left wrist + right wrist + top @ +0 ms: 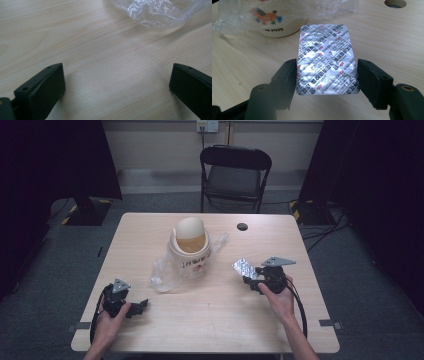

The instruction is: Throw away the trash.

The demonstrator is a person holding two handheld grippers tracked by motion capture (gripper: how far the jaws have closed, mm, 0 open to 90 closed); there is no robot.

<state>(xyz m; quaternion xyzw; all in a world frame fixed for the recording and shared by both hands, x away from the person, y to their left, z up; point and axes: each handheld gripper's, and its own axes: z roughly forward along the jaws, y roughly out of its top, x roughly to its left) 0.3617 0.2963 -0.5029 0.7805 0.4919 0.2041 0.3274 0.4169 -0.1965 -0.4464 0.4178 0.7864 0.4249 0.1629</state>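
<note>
Silver blister pack [327, 58] clamped edgewise by right gripper [250, 279], lower right, hand [280, 300] raised off table [210, 320]. Left gripper [141, 306] resting lower left, jaws apart.

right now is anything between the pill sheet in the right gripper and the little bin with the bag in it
Nothing visible. The right gripper holds the blister pack by its edges, and only bare table lies between it and the bin.

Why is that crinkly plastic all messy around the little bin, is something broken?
Nothing looks broken. The clear plastic bag is bunched loosely around the small bin and spills onto the table, instead of lining it neatly. The right gripper holds a silver pill pack, flat and undamaged.
</note>
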